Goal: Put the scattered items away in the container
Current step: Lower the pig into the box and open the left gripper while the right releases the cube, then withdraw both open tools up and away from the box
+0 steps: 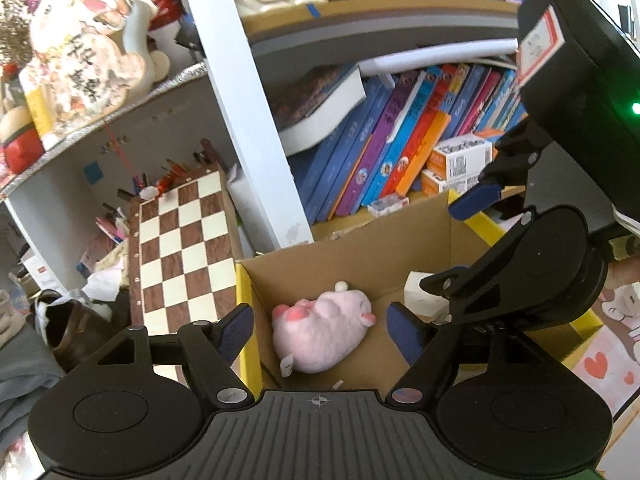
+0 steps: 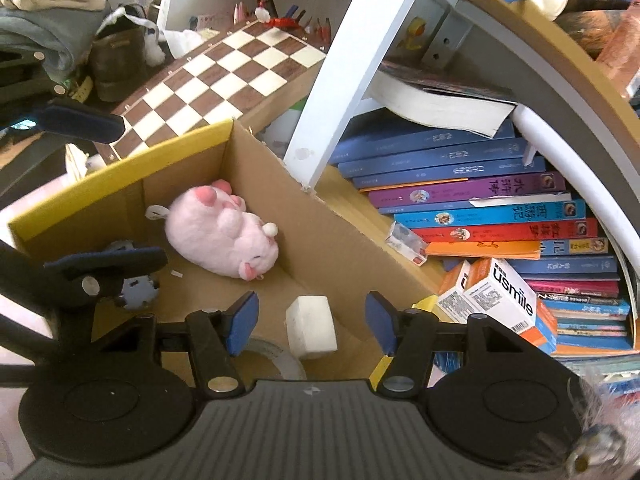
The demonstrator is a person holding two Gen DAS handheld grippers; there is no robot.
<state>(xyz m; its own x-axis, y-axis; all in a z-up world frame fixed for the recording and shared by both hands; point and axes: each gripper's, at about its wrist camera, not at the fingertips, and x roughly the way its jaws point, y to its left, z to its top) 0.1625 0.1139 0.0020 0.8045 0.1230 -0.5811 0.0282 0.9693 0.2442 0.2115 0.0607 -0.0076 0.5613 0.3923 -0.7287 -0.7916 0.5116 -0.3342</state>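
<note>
A cardboard box [image 1: 348, 264] with yellow-edged flaps stands open below both grippers; it also shows in the right wrist view [image 2: 328, 236]. A pink plush pig [image 1: 320, 334] lies on its floor, also seen in the right wrist view [image 2: 224, 236]. A white block [image 2: 312, 328] and a roll of tape [image 2: 276, 356] lie in the box too. A light blue round item [image 2: 138, 292] sits at the box's left side. My left gripper [image 1: 320, 334] is open and empty above the pig. My right gripper [image 2: 312, 322] is open and empty above the white block.
A chessboard [image 1: 184, 252] leans against the box's left side. A white shelf post [image 1: 248, 112] rises behind the box. Books [image 2: 500, 208] and usmile cartons [image 2: 500, 296] fill the shelf to the right. A brown bag [image 2: 116, 60] and folded clothes sit at far left.
</note>
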